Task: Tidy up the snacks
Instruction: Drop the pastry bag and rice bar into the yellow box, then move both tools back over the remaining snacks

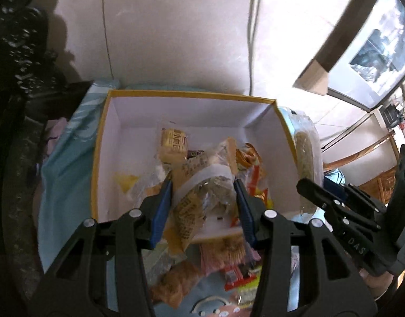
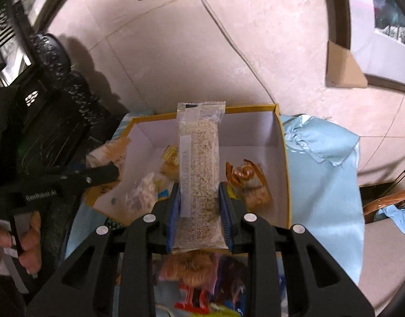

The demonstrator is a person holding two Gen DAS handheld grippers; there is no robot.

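A yellow-rimmed cardboard box (image 1: pixel 191 95) with a white inside stands on a light blue cloth and holds several wrapped snacks. My left gripper (image 1: pixel 203 179) hangs over its near half, shut on a clear snack packet with tan print (image 1: pixel 199 200). In the right wrist view my right gripper (image 2: pixel 199 185) is shut on a long clear-wrapped grain bar (image 2: pixel 199 163) that points out over the box (image 2: pixel 284 158). The left gripper (image 2: pixel 112 173) shows at that box's left wall. The right gripper (image 1: pixel 308 187) with its bar (image 1: pixel 304 155) shows by the right wall.
Loose snacks (image 2: pixel 197 269) lie on the blue cloth (image 2: pixel 324 185) in front of the box. A dark bulky object (image 1: pixel 17 84) stands at the left. A white cable (image 1: pixel 252 39) crosses the tiled floor. A small cardboard carton (image 2: pixel 342 66) and a wooden chair (image 2: pixel 387 200) are at the right.
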